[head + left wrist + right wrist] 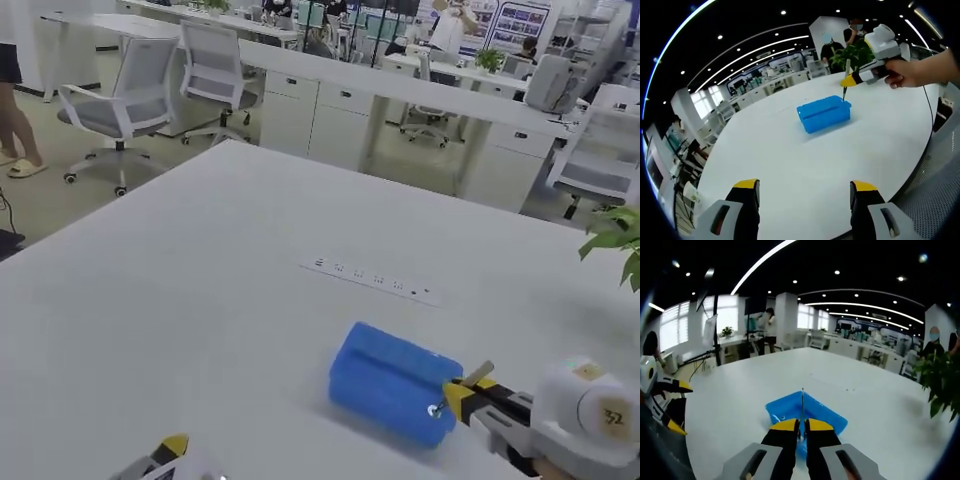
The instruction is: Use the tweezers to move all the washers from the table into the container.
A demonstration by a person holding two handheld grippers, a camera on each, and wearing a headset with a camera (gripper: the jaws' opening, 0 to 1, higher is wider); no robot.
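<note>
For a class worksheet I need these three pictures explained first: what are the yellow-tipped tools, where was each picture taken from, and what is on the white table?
There is no robot: a person holds a two-jaw gripper in each hand. The wide picture comes from a camera on the person's head; each round one comes from a camera riding on a gripper. The white table carries a blue container and a row of sockets. The right gripper is shut on tweezers, whose tip is at the container's rim. The left gripper is open and holds nothing.
</note>
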